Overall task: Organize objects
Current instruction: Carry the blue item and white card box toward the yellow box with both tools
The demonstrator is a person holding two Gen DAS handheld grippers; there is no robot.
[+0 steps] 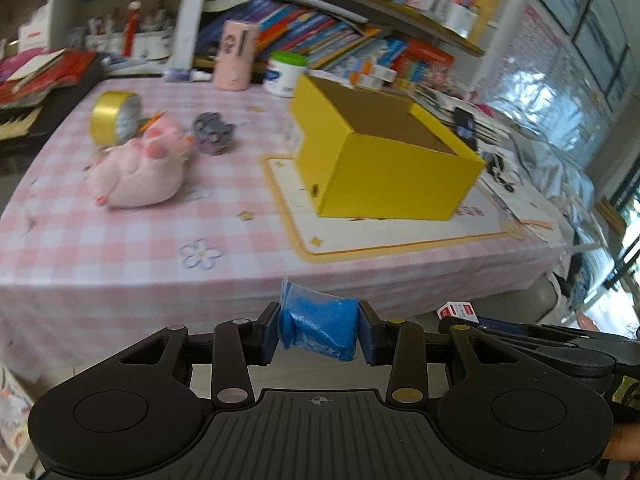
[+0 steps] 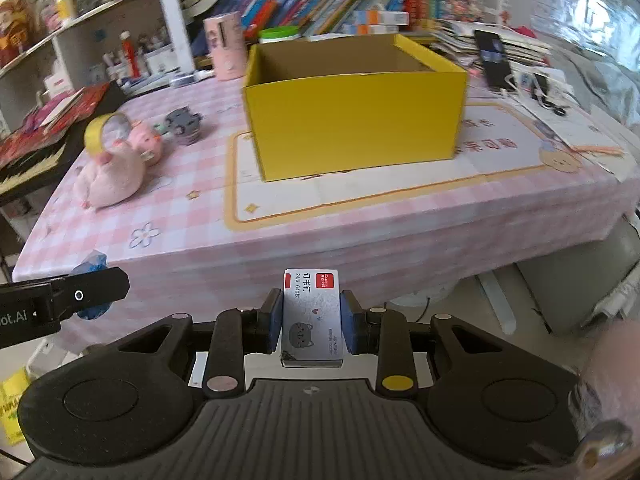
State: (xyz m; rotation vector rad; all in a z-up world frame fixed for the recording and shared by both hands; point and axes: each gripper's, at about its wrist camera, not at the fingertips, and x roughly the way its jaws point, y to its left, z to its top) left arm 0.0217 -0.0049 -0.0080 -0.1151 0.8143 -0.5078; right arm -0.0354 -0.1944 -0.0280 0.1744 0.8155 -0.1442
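My left gripper (image 1: 319,330) is shut on a blue plastic bag (image 1: 320,326), held off the table's front edge. My right gripper (image 2: 311,318) is shut on a small white staple box (image 2: 312,316) with a cat picture, also held before the table edge. An open yellow cardboard box (image 1: 384,160) (image 2: 354,120) stands on a mat on the pink checked table (image 1: 120,248) (image 2: 320,232). A pink plush toy (image 1: 140,168) (image 2: 114,178), a gold tape roll (image 1: 114,118) (image 2: 102,130) and a grey toy (image 1: 212,132) (image 2: 184,122) lie at the left.
A pink cylinder (image 1: 236,56) (image 2: 226,46) and a white tub with a green lid (image 1: 286,74) stand behind the box. Books fill the shelves at the back. A phone (image 2: 494,58) and papers lie at the right. The left gripper shows in the right wrist view (image 2: 60,300).
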